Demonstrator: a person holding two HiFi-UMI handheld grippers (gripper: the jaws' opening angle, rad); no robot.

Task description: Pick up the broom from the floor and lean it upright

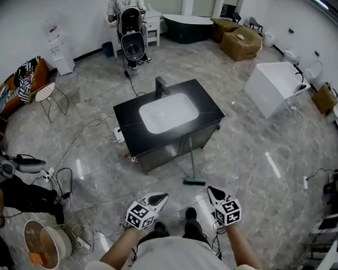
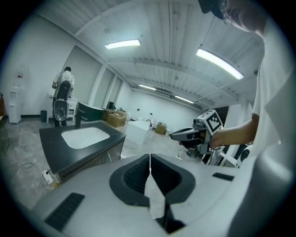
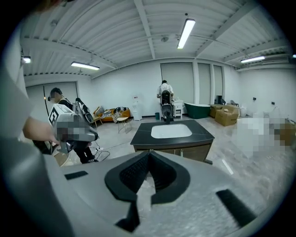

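The left gripper (image 2: 149,167) has its two dark pads pressed together along one thin seam with nothing between them, and the right gripper (image 3: 149,164) is likewise closed tight on nothing. The broom (image 1: 192,160) is in neither claw. It stands on the grey marble floor (image 1: 257,152) ahead of both, apart from them and a little nearer the right one. Its thin handle is nearly upright and leans against the front of the sink cabinet (image 1: 174,146), with its flat dark head (image 1: 194,182) down on the floor at the foot of that cabinet. In the head view the two grippers are held low in front of the person's body. They sit side by side with a gap between them, and their tips point forward toward the cabinet and angle slightly inward toward each other. The marker cubes ride on top, and a bare forearm comes up to each from the bottom edge. The person's dark shoes (image 1: 190,214) show on the floor between the two grippers. The left gripper view looks across at the right gripper in its hand, and the right gripper view looks back at the left one. Both views reach over the closed jaws to the cabinet's black top (image 1: 130,116), which carries a white basin (image 1: 169,112) and a dark faucet (image 1: 160,86). White cables (image 1: 82,130) trail over the floor to the cabinet's left. Another person (image 1: 125,1) stands at the far wall. A white tub (image 1: 272,80) and cardboard boxes (image 1: 240,42) lie further off to the right.
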